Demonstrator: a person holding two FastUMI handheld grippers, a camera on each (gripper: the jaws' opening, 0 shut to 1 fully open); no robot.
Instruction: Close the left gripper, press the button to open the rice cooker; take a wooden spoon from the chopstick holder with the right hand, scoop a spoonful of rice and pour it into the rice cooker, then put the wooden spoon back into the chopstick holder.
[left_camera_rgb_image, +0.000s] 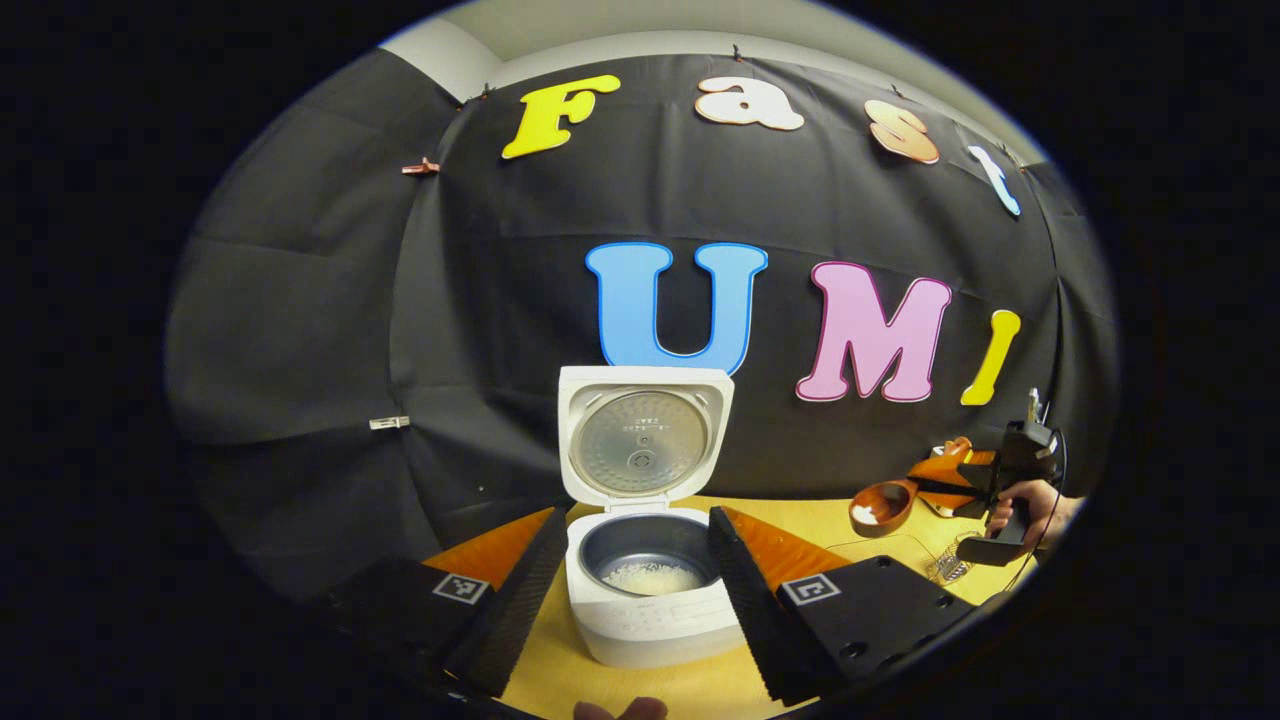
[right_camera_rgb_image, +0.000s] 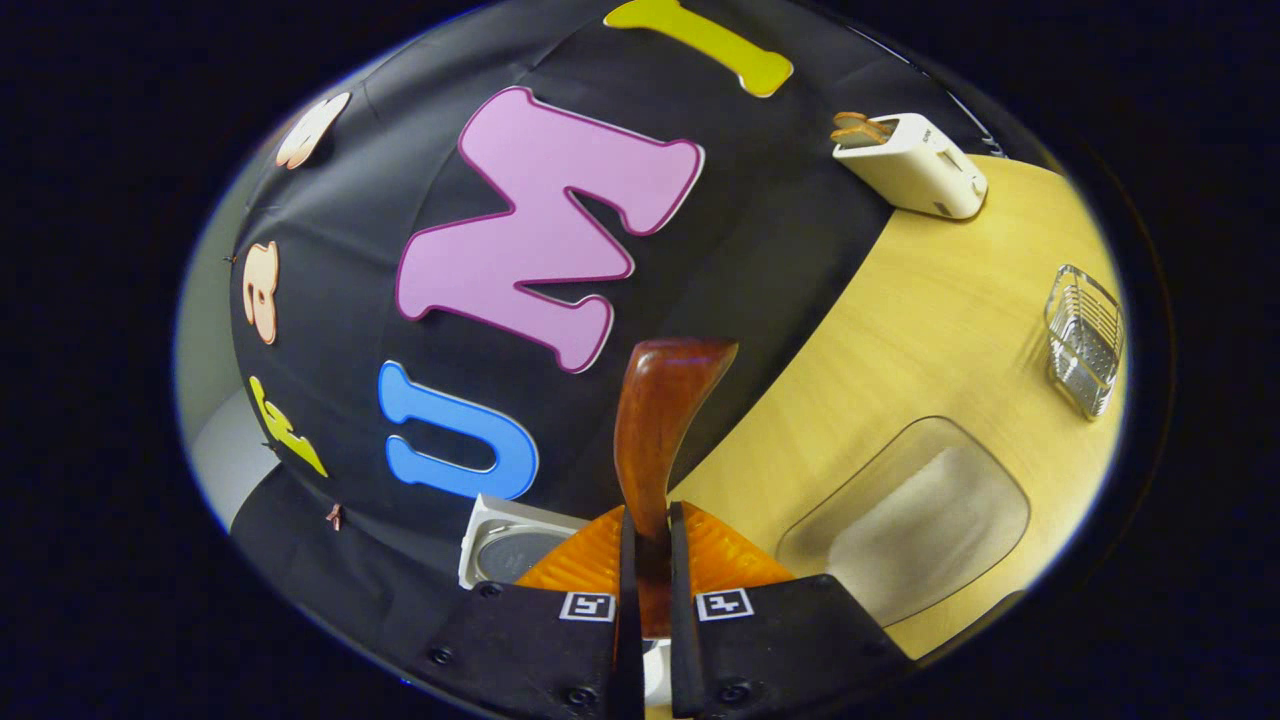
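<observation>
In the left gripper view the white rice cooker (left_camera_rgb_image: 650, 610) stands open, lid (left_camera_rgb_image: 643, 440) upright, with a little rice (left_camera_rgb_image: 655, 578) in its pot. My left gripper (left_camera_rgb_image: 637, 515) is open, one finger on each side of the cooker and short of it. Off to the right a hand holds my right gripper (left_camera_rgb_image: 985, 485), which carries the wooden spoon (left_camera_rgb_image: 882, 506) with some rice in its bowl, up above the table. In the right gripper view my right gripper (right_camera_rgb_image: 652, 515) is shut on the spoon's handle (right_camera_rgb_image: 660, 420); the cooker lid (right_camera_rgb_image: 508, 548) lies to its left.
A wire chopstick holder (right_camera_rgb_image: 1085, 340) and a white toaster (right_camera_rgb_image: 910, 165) with bread stand on the wooden table (right_camera_rgb_image: 930, 300). A clear tub of rice (right_camera_rgb_image: 915, 520) sits close to the right gripper. The holder (left_camera_rgb_image: 950, 567) stands below the right gripper.
</observation>
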